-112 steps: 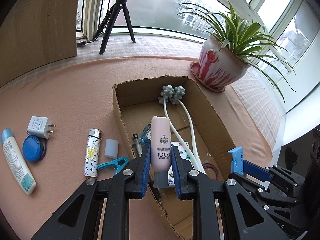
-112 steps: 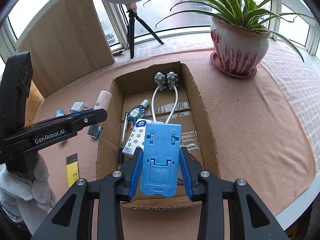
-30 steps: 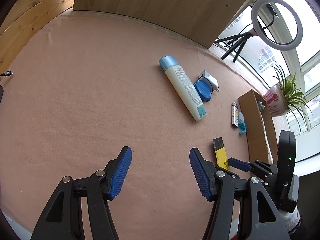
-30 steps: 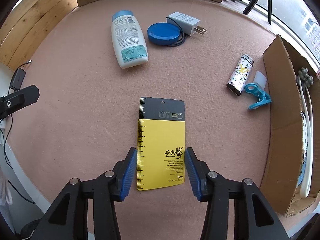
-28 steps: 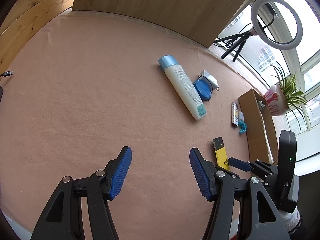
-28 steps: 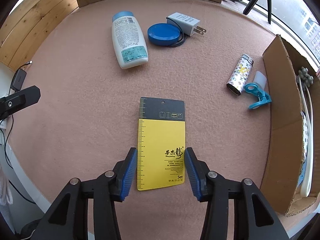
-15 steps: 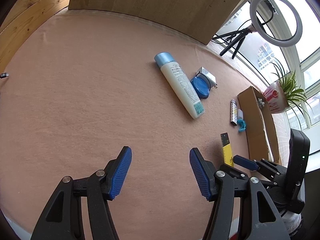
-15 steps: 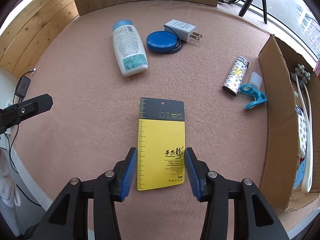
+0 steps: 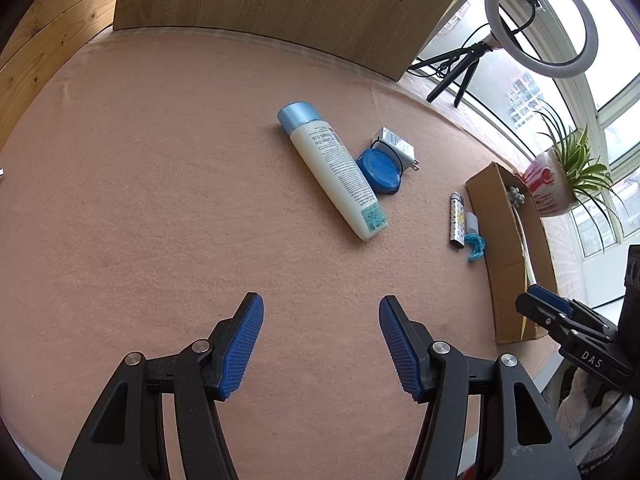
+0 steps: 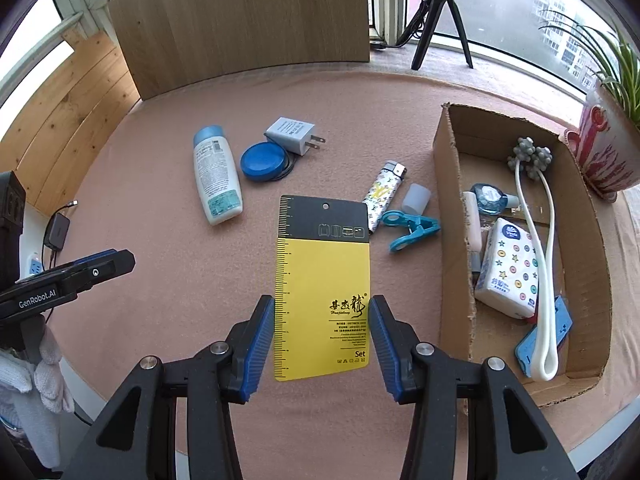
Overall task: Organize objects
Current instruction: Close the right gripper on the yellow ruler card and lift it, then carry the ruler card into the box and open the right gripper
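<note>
Yellow card higher than before

Soft daylight from the windows (overexposed there), faint shadows, sharp focus, strong fisheye bending at edges

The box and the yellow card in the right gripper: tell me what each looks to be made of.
Box: brown corrugated cardboard, matte; its cut top edges look ragged and fibrous.
Yellow card, clamped edge to edge in the right gripper: thin stiff printed sheet, probably coated card or plastic; it stays flat, with a punched hang hole and a ruler scale.
</note>
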Demonstrator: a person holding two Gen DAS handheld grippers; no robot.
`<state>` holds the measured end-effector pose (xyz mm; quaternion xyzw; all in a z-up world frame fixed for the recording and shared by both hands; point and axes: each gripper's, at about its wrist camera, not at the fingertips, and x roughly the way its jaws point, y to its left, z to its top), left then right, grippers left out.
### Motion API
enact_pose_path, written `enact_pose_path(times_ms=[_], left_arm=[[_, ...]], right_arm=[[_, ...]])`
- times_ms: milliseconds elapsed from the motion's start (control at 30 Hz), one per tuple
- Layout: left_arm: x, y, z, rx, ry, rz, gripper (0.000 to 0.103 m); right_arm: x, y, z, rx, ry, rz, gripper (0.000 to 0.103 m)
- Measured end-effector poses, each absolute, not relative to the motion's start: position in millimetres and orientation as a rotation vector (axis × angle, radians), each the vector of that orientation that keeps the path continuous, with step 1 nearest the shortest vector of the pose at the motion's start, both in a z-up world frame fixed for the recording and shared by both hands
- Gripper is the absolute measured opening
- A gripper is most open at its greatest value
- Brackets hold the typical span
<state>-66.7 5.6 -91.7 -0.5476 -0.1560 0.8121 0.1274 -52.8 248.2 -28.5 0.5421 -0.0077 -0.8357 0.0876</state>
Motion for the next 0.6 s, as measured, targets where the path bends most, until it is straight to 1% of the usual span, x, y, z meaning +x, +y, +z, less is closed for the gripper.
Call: enact_pose_path(times_ms=[267,600], left_arm=[[-71.5,19.0,-92.8,-1.603,-0.424,2.348,0.064],[-78.7,35.9,-93.9,-1.610,-0.381,2.327,0.064]], right_arm=[[-55.0,302.3,-17.3,1.626,-0.064,-2.608,0.044],[-59.4,353.4,-32.7,1.713,-0.110,-2.678,0.044]])
